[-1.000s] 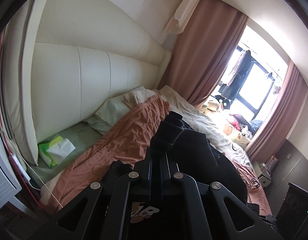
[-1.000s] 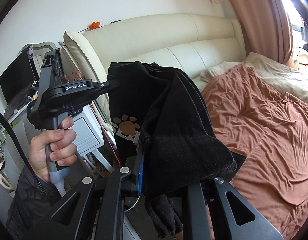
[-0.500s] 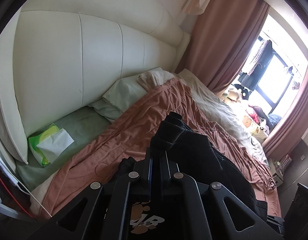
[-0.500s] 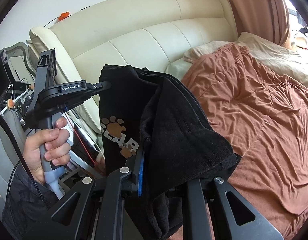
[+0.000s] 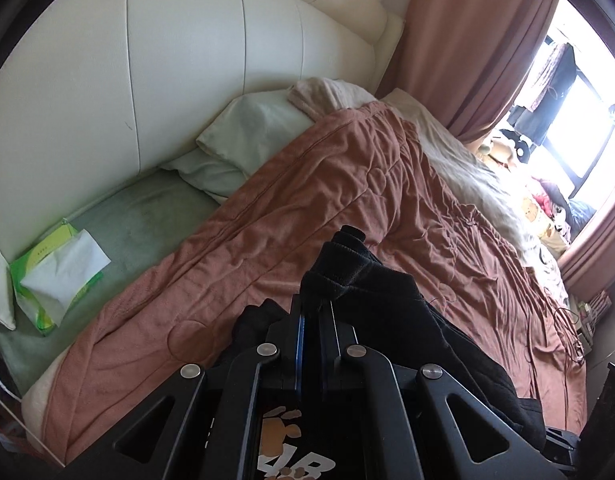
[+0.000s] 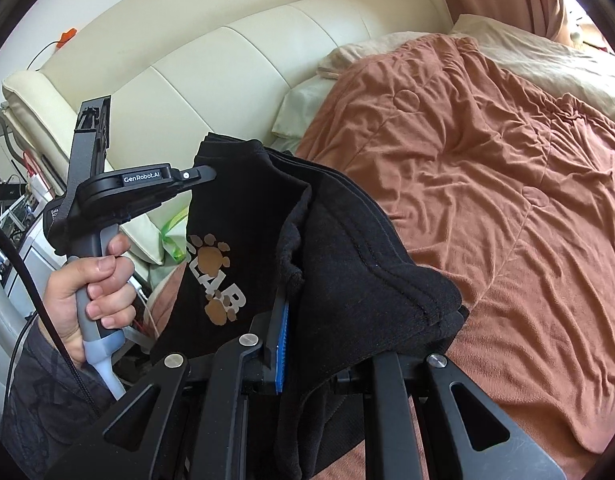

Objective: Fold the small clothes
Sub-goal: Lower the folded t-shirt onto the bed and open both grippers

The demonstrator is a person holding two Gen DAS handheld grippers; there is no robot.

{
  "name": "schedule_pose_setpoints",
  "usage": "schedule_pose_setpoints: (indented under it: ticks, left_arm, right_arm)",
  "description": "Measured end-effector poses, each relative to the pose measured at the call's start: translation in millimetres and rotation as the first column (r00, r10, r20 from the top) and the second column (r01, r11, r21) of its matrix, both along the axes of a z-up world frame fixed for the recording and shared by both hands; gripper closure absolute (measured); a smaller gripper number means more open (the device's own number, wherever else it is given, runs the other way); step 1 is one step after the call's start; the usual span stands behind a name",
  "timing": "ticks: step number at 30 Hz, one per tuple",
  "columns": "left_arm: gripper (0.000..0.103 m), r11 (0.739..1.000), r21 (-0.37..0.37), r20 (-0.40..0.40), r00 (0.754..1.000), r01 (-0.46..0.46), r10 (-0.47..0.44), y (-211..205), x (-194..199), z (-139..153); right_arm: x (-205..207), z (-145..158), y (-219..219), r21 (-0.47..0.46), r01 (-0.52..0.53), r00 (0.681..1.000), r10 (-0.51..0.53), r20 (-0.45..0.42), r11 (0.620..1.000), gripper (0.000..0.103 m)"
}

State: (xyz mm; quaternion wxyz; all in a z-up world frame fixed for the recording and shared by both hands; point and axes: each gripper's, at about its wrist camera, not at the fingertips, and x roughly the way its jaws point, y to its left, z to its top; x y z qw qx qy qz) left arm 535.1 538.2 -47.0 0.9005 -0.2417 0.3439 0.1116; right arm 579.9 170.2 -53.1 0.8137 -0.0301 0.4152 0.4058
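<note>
Both grippers – left gripper (image 6: 205, 172) and right gripper (image 6: 291, 280) – pinch the soft, limp black shirt (image 6: 347, 264) at its top edge – a good hold.

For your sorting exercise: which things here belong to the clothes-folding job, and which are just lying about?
Job: black garment; left gripper and right gripper, both clamped on it; brown bedspread.

Lying about: tissue pack; pillow; curtain.
</note>
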Motion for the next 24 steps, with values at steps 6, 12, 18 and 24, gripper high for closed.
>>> schedule_pose_setpoints:
  ticks: [6, 12, 18, 24]
  left_arm:
    - [0.096, 0.999, 0.042, -0.113, 0.993, -0.032, 0.036, -1, 35, -49]
    - [0.064, 0.998, 0.041, -0.231, 0.971, -0.044, 0.053, 1, 38, -82]
    - [0.057, 0.998, 0.021, -0.230, 0.971, -0.061, 0.064, 4, 16, -77]
    - [0.050, 0.998, 0.035, -0.232, 0.971, -0.046, 0.053, -12, -12, -65]
  right_arm:
    - [38, -50, 3, -0.031, 0.062, 0.997, -0.063, -0.053, 0.998, 0.085]
    - [78, -102, -1, -0.193, 0.142, 0.974, -0.171, -0.145, 0.971, 0.080]
    - [84, -103, -13, -0.187, 0.154, 0.971, -0.183, -0.151, 0.970, 0.047]
    - [77, -90, -13, -0.169, 0.136, 0.975, -0.162, -0.150, 0.976, 0.033]
